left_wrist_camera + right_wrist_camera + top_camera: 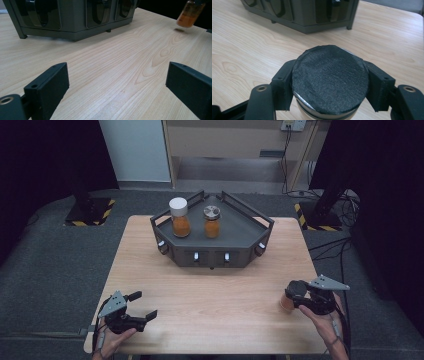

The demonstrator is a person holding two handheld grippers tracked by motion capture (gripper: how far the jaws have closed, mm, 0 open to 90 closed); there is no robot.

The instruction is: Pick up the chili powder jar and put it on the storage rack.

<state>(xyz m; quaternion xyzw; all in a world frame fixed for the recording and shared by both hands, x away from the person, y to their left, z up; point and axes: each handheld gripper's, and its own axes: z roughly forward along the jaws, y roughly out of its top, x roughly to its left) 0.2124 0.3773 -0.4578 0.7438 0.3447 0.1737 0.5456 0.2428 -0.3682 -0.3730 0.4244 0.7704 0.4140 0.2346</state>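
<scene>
Matt pale wood-grain table (130, 62)

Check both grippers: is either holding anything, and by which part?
The right gripper holds a jar of orange powder by its black-topped lid, a jaw on each side. The left gripper is open, holding nothing.

In the right gripper view, the right gripper (329, 87) has its two black jaws pressed against both sides of a jar (329, 110), just under the jar's round lid (330, 77), which is covered with a rough black material. The jar is near the bottom edge of the view, above the light wooden table (242, 42). A dark grey tray stand (312, 15) is on the table further away, near its far edge.
</scene>
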